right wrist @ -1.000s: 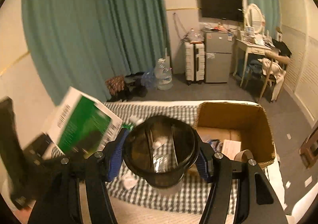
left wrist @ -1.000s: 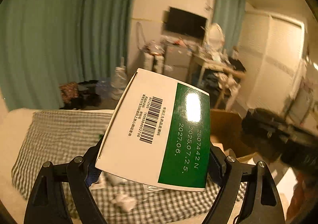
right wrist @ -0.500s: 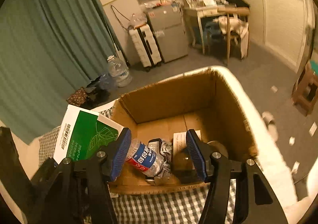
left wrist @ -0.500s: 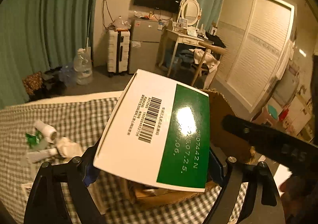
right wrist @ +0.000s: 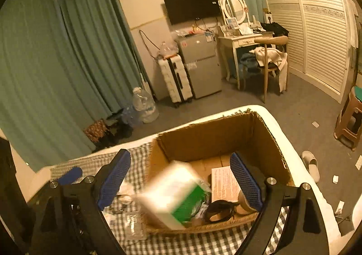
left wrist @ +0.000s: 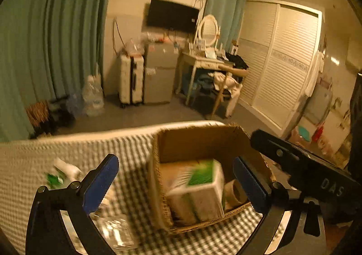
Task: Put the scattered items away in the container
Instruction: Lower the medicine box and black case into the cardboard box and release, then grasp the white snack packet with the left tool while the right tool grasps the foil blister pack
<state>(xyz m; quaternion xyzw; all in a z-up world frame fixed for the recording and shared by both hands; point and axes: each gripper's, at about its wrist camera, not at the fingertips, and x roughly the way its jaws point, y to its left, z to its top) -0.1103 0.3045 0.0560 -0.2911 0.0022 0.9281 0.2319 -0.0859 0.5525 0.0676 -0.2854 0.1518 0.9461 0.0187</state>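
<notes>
- While both grippers hang over the near edge of the cardboard box (left wrist: 199,142), the left gripper (left wrist: 176,178) has its jaws spread wide and opening further, with nothing pressed between the blue pads (left wrist: 100,183).
- The white and green carton (left wrist: 199,189) is blurred and tilted inside the box's near left corner, released and apparently dropping in.
- The right gripper (right wrist: 181,178) is likewise opening and grips nothing; the same carton (right wrist: 172,196) shows low between its fingers, untouched.
- Also in the box are a dark round lid (right wrist: 220,209), a printed paper (right wrist: 224,181) and a cardboard roll (left wrist: 235,191).
- What remains scattered lies to the left of the box on the checked cloth (left wrist: 126,153): a small white and green piece (left wrist: 61,171) farther left, and a clear plastic bag (left wrist: 117,232) near, just beside the box wall.
- My judgement is that the left gripper is the nearer one to those leftovers, so the coming reach goes left and slightly down. The long axes of these pieces are too blurred to tell.
- Compared with a second ago, the left gripper was clamped on the carton and the right one held the dark lid; both have since swung over the box and let go, and both things are now inside.
</notes>
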